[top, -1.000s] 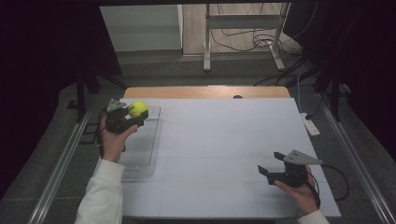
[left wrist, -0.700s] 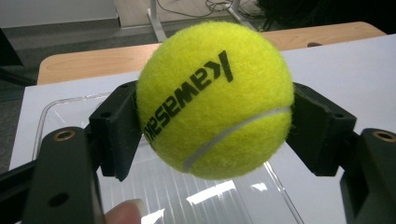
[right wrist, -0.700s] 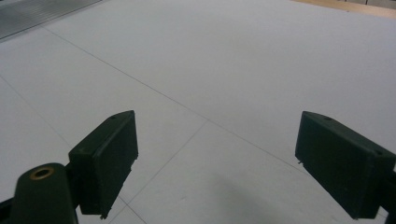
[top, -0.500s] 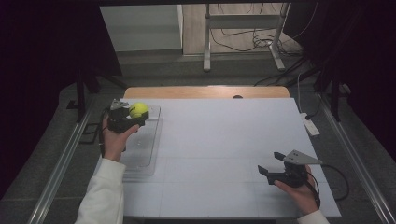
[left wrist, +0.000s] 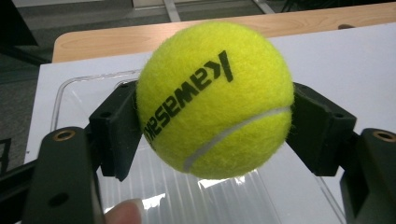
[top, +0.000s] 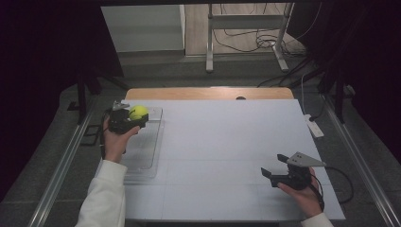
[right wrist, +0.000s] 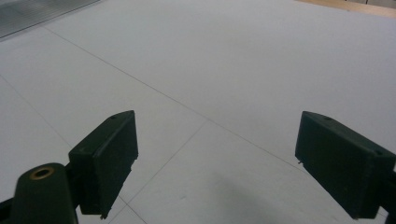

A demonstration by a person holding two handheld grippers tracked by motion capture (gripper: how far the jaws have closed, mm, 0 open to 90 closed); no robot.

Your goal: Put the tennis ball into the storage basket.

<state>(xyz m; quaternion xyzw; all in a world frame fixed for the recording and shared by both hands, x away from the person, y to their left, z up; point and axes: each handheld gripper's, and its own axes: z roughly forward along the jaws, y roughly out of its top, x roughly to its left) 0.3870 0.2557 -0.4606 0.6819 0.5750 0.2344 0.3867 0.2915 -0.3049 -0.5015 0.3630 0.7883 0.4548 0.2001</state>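
Carry step: left tongs (left wrist: 212,135) gripped the tennis ball (left wrist: 215,99) above the clear tray (top: 147,150). Right tongs (right wrist: 233,163) stood wide, empty, over the table (top: 227,142). Next move probably called for lowering the ball into the tray, then opening.

The left tool (top: 135,118) is held up at the far left by a hand (top: 113,142) on a white-sleeved forearm, its jaws clamped shut around a load. The right tool (top: 274,170) is gripped low at the near right, jaws spread wide with nothing between them.
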